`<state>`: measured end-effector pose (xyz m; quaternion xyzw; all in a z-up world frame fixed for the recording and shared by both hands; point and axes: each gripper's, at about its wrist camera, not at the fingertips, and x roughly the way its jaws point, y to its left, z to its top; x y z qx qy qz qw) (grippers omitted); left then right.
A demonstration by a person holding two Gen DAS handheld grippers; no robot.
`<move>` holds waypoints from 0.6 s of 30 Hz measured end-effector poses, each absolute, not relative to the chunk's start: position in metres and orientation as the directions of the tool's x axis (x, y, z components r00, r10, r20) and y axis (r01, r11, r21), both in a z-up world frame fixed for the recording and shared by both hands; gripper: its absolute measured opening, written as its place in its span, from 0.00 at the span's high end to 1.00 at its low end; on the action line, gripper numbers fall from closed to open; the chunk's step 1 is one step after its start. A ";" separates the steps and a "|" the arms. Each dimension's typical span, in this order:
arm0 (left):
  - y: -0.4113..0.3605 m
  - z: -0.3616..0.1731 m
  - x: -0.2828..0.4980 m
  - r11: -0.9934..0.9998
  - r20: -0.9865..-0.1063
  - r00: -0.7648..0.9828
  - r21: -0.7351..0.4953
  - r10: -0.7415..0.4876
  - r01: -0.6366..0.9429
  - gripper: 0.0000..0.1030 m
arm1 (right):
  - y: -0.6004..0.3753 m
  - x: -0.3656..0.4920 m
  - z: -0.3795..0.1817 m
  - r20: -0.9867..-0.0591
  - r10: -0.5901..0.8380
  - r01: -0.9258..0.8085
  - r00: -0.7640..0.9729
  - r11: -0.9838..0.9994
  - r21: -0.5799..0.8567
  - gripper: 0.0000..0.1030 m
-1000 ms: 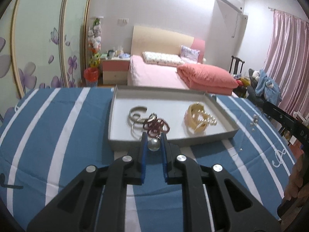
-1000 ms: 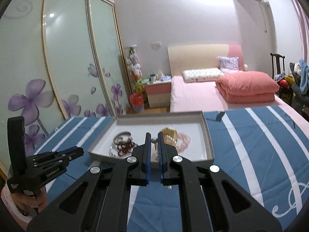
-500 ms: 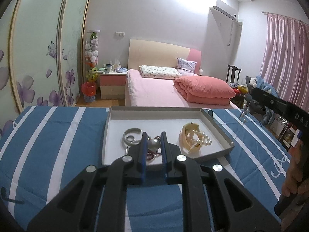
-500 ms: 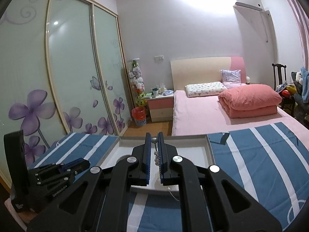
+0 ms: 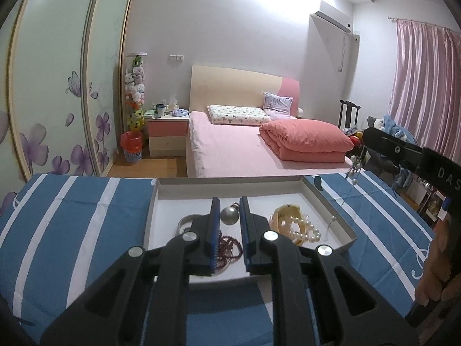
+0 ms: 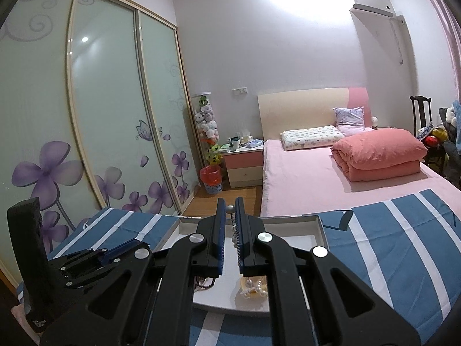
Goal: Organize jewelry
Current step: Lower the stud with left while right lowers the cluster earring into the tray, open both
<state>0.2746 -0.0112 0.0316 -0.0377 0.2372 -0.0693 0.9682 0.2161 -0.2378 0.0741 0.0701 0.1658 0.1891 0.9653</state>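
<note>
1. jewelry: left gripper point(image 5: 228, 216) fingers clamp a silver ball pendant point(image 5: 229, 215) above the tray point(image 5: 328, 201); it could roll free.
2. right gripper point(image 6: 229, 225) fingers pinch a beaded chain point(image 6: 234, 230), dangling at 6 o'clock; it may snag the pearls point(image 5: 302, 229).
</note>
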 end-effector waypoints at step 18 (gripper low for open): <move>-0.020 0.019 0.310 0.987 -0.471 0.868 -0.107 -0.159 0.122 0.86 | -0.234 0.248 0.057 -0.329 0.383 -0.323 0.863 0.920 0.223 0.92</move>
